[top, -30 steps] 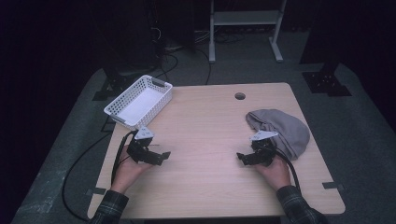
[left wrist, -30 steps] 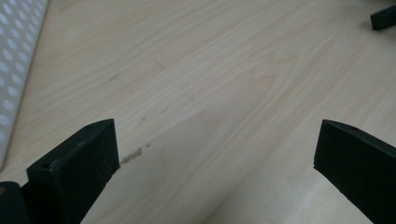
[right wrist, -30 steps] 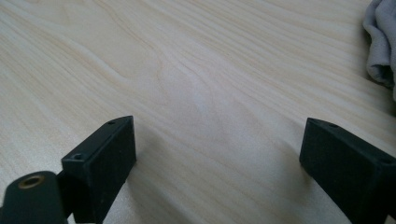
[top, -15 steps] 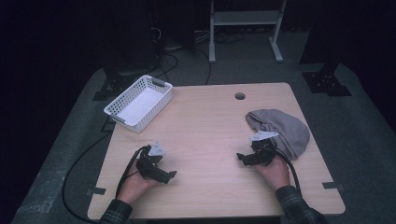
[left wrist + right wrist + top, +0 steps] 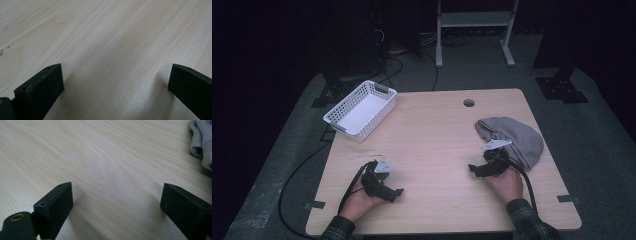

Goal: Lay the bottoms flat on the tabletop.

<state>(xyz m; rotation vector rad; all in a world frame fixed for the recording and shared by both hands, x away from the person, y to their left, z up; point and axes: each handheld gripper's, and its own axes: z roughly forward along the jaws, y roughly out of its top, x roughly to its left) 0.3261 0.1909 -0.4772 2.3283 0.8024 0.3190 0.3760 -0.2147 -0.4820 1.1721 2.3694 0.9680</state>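
Grey cloth (image 5: pixel 512 140) lies crumpled at the right of the wooden surface (image 5: pixel 437 140), untouched, the white basket (image 5: pixel 360 110) empty, and both the left tongs (image 5: pixel 396 194) and right tongs (image 5: pixel 472 170) rest apart, so the work seems unstarted.

We hold our left gripper (image 5: pixel 396 192) low at the near left, its jaws spread wide and pointing to the right, our left hand (image 5: pixel 358 202) wrapped around it from behind. Our right gripper (image 5: pixel 472 170) sits well apart at the right, jaws likewise wide and pointing left, gripped by our right hand (image 5: pixel 507 182), a plaid sleeve at each wrist.
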